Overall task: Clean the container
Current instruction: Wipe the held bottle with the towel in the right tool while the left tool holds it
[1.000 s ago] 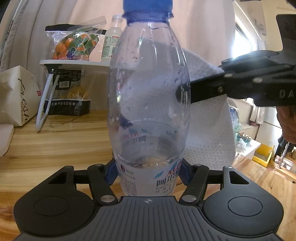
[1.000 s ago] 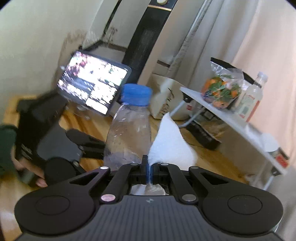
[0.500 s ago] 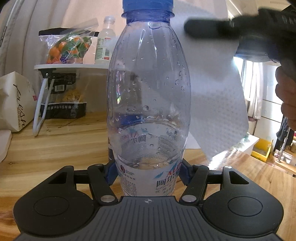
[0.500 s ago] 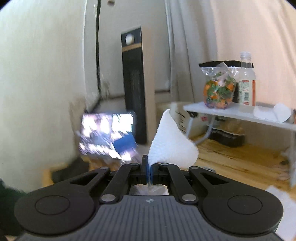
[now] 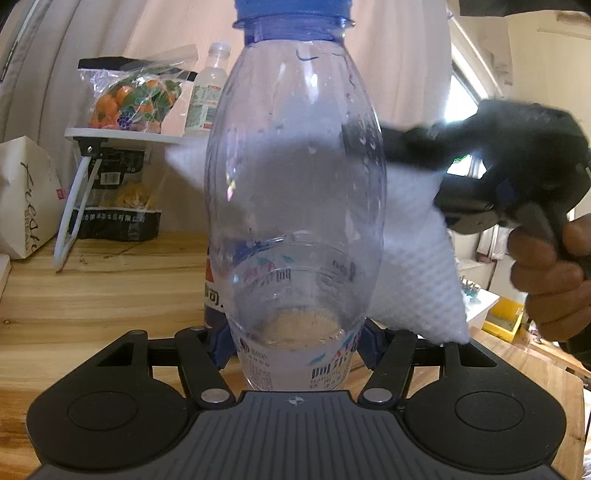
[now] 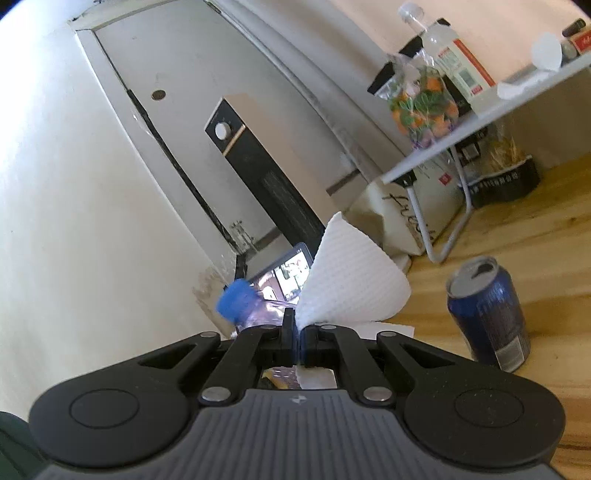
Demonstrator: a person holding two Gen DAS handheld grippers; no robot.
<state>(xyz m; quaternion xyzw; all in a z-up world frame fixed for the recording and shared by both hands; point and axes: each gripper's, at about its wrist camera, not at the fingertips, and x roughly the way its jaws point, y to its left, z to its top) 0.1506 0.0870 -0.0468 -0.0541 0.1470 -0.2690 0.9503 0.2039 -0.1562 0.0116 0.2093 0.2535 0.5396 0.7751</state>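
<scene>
Centrally in the left wrist view, a clear plastic bottle (image 5: 295, 206) with a blue cap (image 5: 291, 9) is held upright by the left gripper (image 5: 295, 343), its jaws closed on the labelled lower part. Chinese characters and small Latin print are seen on the label (image 5: 325, 365), but no full word can be read. Water droplets are seen on the bottle wall.

A white dimpled paper towel (image 5: 417, 273) is pressed against the far right side of the bottle and is seen partly through the plastic. It is pinched by the right gripper (image 6: 295, 332), whose jaws are nearly together on the towel's edge; in the right wrist view the towel (image 6: 351, 280) fans up into a cone, with the bottle cap (image 6: 236, 299) just left of it. The right hand (image 5: 550, 280) is seen wrapped round the gripper handle.

On the wooden counter (image 5: 110, 295) a blue drink can (image 6: 487, 314), opened, stands well to the right of the towel; its print is too small to read. A white paper bag (image 5: 26, 206) with handwritten-style lettering, not legible, stands at the left. A small white folding shelf (image 5: 122, 134) carries a clear bag of oranges (image 5: 133, 99) and a white-labelled bottle (image 5: 207, 99). Beneath the shelf lies a black pack (image 5: 114, 223) with a line of Chinese text. A lit tablet screen (image 6: 284, 273) leans by the wall behind the towel.
</scene>
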